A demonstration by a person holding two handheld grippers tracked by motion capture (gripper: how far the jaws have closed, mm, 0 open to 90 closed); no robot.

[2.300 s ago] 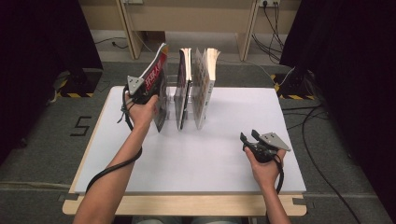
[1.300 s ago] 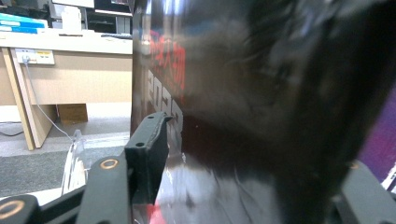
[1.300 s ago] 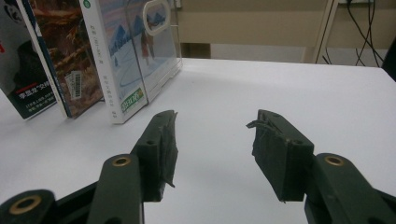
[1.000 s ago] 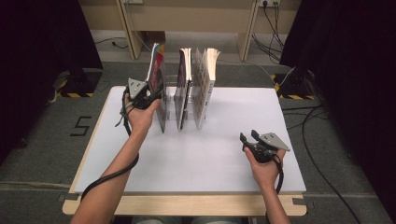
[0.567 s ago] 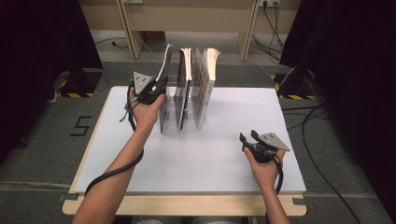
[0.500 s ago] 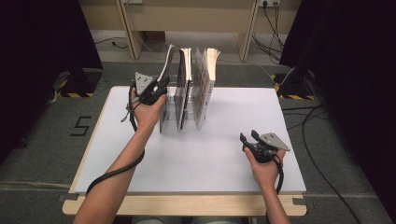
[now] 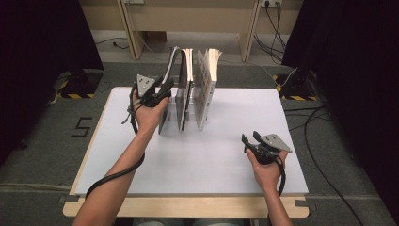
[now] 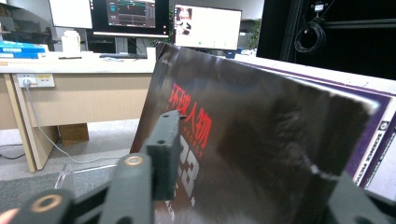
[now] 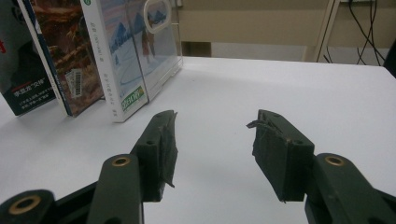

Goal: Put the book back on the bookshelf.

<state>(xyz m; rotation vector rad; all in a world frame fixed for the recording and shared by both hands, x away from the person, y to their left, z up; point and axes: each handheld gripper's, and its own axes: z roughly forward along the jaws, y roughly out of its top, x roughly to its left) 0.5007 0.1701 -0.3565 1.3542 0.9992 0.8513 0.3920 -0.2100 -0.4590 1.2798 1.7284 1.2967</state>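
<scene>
A thin dark magazine (image 7: 170,66) with red lettering (image 8: 261,140) stands on edge as the leftmost of three volumes in a clear rack on the white table (image 7: 211,155). My left gripper (image 7: 162,89) is at its upper edge. Its jaws have just been opening, and the magazine sits between them with the left pad (image 8: 164,154) beside the cover, not pressing. A middle book (image 7: 184,89) and a white-spined book (image 7: 207,84) stand to its right. My right gripper (image 7: 250,136) rests near the table's front right, open and empty (image 9: 212,121).
The clear rack (image 9: 163,51) holds the books at the table's far middle. Wooden desk legs and cables lie on the floor beyond the table. A light wooden strip (image 7: 188,206) runs along the table's front edge.
The magazine, earlier tilted left in the left gripper, now stands close against the other books. The left hand shifted slightly right and its jaws spread. The right hand stayed put.
</scene>
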